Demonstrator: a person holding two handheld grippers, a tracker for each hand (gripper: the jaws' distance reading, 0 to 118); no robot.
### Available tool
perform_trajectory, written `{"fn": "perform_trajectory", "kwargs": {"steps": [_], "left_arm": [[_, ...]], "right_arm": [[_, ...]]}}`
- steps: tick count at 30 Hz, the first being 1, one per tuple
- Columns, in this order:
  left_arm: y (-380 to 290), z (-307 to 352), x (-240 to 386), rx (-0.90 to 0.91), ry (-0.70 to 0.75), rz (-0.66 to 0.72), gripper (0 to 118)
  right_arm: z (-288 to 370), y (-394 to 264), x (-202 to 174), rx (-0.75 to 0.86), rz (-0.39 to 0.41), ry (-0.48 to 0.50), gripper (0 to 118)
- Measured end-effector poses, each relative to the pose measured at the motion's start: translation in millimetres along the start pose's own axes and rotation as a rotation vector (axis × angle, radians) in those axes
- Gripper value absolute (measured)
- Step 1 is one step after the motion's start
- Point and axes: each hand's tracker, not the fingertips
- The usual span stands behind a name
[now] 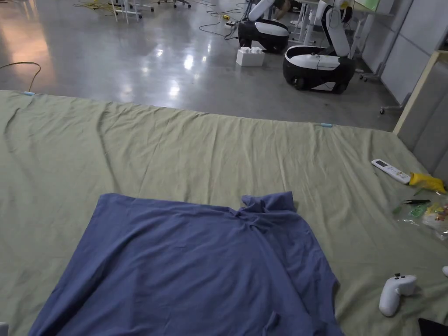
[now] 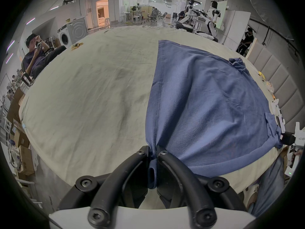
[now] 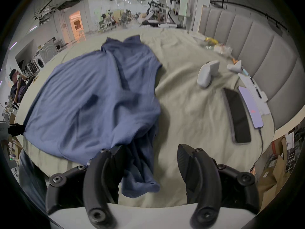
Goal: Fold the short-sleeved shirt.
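Right gripper view: controller (image 3: 208, 73) and phones (image 3: 237, 117) beside shirt (image 3: 92, 90); left jaws clamp its hem, right jaws gape.

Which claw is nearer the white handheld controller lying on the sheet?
Right. The right claw hangs open near the white controller; the left claw, clamped on the shirt, is across the shirt from it.

Ceiling lights are glaring off the polished grey concrete floor (image 1: 131, 57). A pale green sheet (image 1: 218, 144) is covering the bed, a padded grey headboard (image 3: 247, 50) is standing alongside, and washing machines (image 2: 66, 37) are lining the far wall.
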Motion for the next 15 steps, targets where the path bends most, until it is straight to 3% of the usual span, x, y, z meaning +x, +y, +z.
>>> {"fn": "perform_trajectory", "kwargs": {"steps": [5, 8, 9, 15], "left_arm": [[-0.6, 4.1, 2.0, -0.007, -0.019, 0.02, 8], [-0.5, 3.9, 0.4, -0.005, -0.019, 0.022, 8], [-0.4, 4.3, 0.5, -0.006, -0.023, 0.024, 8], [2.2, 11.1, -2.2, 0.003, -0.039, 0.028, 8]], "right_arm": [[-8.2, -5.0, -8.3, -0.005, 0.008, 0.008, 65], [-4.7, -2.8, -1.1, 0.003, 0.045, 0.048, 18], [-1.9, -1.0, -0.1, 0.005, 0.068, 0.025, 9], [17.4, 5.9, -3.3, 0.016, 0.161, -0.016, 6]]}}
